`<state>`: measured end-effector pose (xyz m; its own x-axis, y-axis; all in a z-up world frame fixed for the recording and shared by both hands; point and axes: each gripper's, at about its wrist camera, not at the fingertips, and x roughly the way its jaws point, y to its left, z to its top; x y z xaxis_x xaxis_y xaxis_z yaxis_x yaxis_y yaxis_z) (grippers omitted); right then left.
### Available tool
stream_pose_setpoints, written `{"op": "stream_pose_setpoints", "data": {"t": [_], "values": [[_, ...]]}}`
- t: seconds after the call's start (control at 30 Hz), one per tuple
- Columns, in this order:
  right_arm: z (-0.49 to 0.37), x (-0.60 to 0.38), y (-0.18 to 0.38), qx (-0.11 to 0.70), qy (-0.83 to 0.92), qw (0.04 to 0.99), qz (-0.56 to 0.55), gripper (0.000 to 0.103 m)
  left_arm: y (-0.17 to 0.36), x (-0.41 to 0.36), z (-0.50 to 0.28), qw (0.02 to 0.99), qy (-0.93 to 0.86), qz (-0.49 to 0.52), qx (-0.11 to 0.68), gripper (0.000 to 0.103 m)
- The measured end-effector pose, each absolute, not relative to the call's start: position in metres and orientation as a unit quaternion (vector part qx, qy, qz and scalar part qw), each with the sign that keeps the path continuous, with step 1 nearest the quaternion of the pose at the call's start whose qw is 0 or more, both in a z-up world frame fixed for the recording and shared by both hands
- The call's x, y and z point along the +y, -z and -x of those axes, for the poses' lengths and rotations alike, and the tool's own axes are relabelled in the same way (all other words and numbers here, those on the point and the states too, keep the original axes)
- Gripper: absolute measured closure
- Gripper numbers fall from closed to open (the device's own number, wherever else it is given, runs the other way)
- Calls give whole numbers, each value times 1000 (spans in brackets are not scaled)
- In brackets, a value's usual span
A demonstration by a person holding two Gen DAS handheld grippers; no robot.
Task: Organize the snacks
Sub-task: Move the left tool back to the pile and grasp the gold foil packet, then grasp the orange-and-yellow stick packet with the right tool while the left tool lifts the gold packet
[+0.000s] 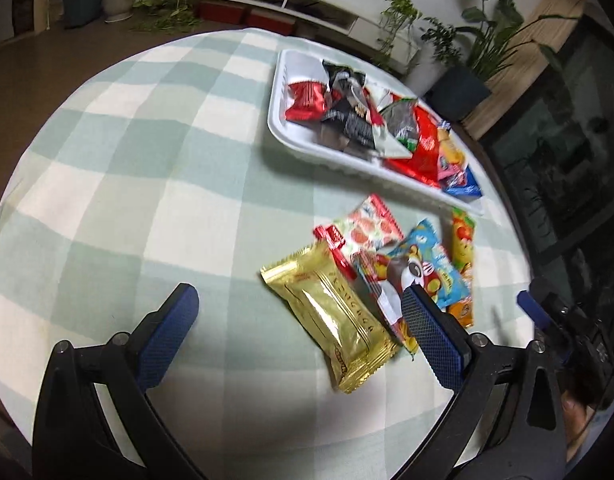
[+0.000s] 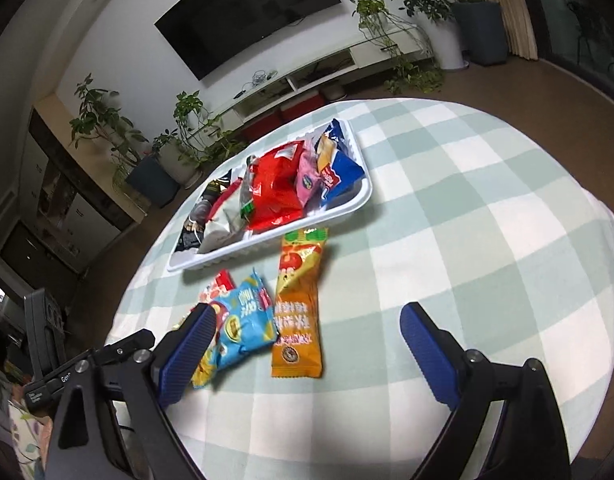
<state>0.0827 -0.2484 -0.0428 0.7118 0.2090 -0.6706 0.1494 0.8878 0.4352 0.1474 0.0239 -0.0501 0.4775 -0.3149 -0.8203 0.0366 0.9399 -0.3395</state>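
A white tray full of snack packets sits on the checked tablecloth. In front of it lie loose packets: a gold one, a strawberry-printed one, a blue one and an orange one. My left gripper hangs open above the gold packet, its right finger over the blue one, nothing held. My right gripper is open over the lower end of the orange packet, holding nothing. The right gripper's blue-tipped finger shows at the left wrist view's right edge.
The round table is covered in a green and white cloth. Potted plants, a low TV cabinet and a wall screen stand beyond it. A person's patterned sleeve shows at lower left.
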Motion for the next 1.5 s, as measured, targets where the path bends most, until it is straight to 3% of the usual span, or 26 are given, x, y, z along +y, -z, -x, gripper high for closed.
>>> {"op": "stream_pose_setpoints", "data": {"t": [0.33,0.6,0.97,1.17,1.4,1.5], "values": [[-76,-246,50,378,-20,896,-233,8,60,-8,-153,854,61,69,513,2],[-74,-246,51,376,-19,899,-225,8,59,5,-151,853,73,47,515,31],[-73,-241,46,370,-21,906,-205,8,62,-8,-157,849,75,-27,522,33],[-75,-235,47,377,-44,902,-206,9,64,-9,-158,851,84,-58,515,69],[-77,-227,47,386,-53,900,-196,12,63,-13,-153,848,107,-78,513,74],[-80,-226,49,399,-48,896,-189,21,62,-7,-147,848,120,-58,512,74]]}}
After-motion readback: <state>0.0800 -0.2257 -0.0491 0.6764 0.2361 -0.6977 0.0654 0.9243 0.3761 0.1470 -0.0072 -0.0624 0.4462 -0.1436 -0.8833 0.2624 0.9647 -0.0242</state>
